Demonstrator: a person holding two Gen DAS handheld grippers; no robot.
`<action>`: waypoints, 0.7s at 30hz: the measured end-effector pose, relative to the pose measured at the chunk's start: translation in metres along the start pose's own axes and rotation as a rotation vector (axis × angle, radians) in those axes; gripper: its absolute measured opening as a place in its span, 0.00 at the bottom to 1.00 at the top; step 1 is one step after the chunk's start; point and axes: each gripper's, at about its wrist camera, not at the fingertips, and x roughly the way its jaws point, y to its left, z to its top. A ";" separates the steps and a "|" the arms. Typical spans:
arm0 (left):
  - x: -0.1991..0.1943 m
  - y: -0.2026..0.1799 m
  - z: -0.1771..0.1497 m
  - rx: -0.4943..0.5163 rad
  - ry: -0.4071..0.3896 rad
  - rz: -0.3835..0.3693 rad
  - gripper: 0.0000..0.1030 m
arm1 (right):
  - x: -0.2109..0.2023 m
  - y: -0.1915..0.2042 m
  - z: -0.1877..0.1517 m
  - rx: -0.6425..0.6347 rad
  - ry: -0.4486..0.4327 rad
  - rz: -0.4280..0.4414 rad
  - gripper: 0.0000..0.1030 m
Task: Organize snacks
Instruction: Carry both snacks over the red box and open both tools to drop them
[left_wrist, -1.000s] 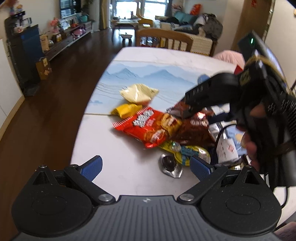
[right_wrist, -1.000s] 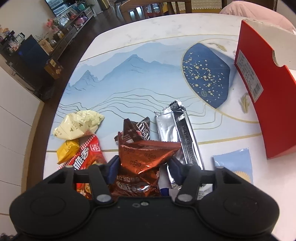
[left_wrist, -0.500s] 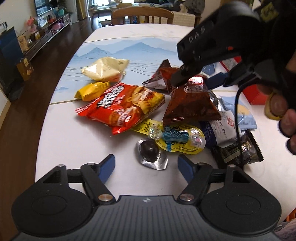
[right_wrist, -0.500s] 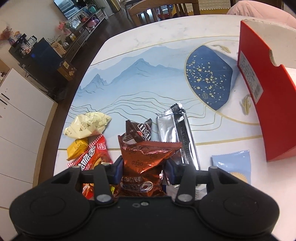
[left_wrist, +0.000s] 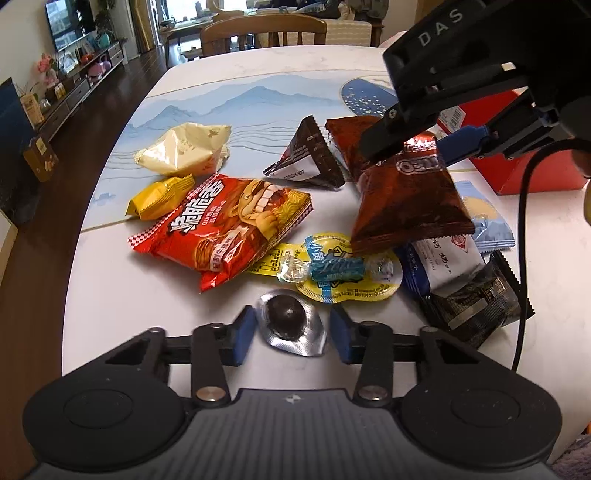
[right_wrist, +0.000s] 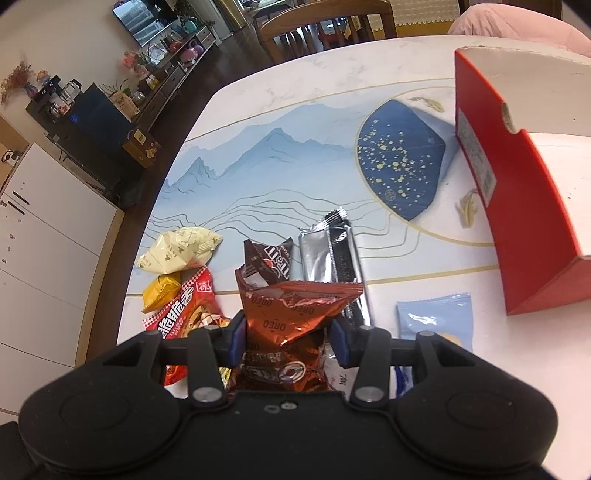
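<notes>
My right gripper (right_wrist: 287, 341) is shut on a brown Oreo bag (right_wrist: 291, 321) and holds it above the snack pile; the bag also shows in the left wrist view (left_wrist: 406, 199). My left gripper (left_wrist: 291, 332) is open low over the table, its fingers on either side of a foil-wrapped dark chocolate ball (left_wrist: 290, 321), apart from it. A red noodle-snack bag (left_wrist: 221, 225), a yellow jelly pack (left_wrist: 332, 269) with a blue candy, a cream bag (left_wrist: 184, 147) and a small yellow pack (left_wrist: 160, 197) lie around.
An open red box (right_wrist: 524, 206) stands at the right of the table. A silver wrapper (right_wrist: 328, 251), a dark M&M's-style bag (right_wrist: 269, 262), a light blue pack (right_wrist: 436, 317) and a black pack (left_wrist: 476, 302) lie nearby. The table edge (left_wrist: 74, 288) drops off at left. A wooden chair (right_wrist: 325, 26) stands behind.
My left gripper has moved down and forward so its fingers now flank the foil chocolate ball. My right gripper has lifted the Oreo bag slightly higher.
</notes>
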 end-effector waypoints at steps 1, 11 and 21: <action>0.000 -0.001 0.000 -0.001 -0.001 0.004 0.35 | -0.002 -0.001 -0.001 0.004 -0.001 0.002 0.43; -0.019 0.014 -0.008 -0.123 -0.001 -0.002 0.31 | -0.033 -0.012 -0.011 0.007 -0.009 0.022 0.43; -0.077 0.013 0.008 -0.138 -0.072 -0.023 0.31 | -0.083 -0.022 -0.010 -0.016 -0.047 0.043 0.43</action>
